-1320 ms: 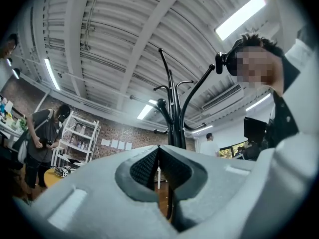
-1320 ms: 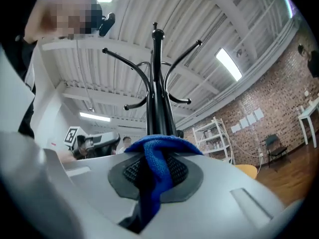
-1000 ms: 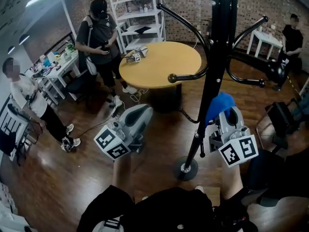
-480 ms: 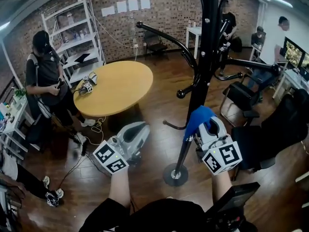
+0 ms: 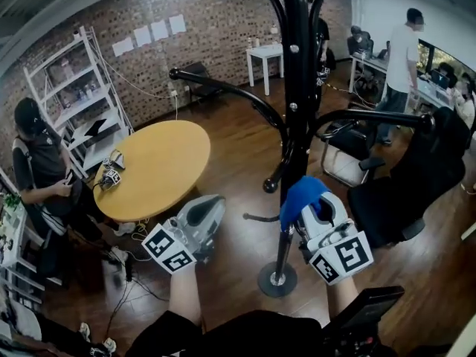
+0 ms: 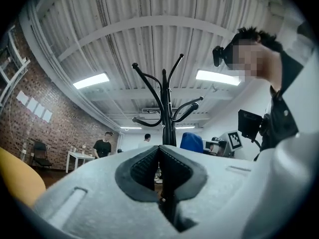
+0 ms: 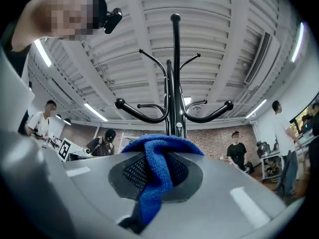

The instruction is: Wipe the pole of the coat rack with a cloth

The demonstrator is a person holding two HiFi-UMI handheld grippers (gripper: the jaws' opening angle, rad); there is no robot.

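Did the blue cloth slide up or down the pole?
No, not clearly. The blue cloth is still at the pole, about as far above the round base as before.

One coat rack [image 5: 294,117], one blue cloth [image 5: 300,196], two grippers [image 5: 207,207] [image 5: 316,208], one round table [image 5: 152,166]

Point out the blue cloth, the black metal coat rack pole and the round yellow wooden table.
blue cloth [image 5: 300,198], head view, on its bunched top fold.
black metal coat rack pole [image 5: 296,80], head view, on the upper shaft.
round yellow wooden table [image 5: 152,166], head view, on the bare tabletop.
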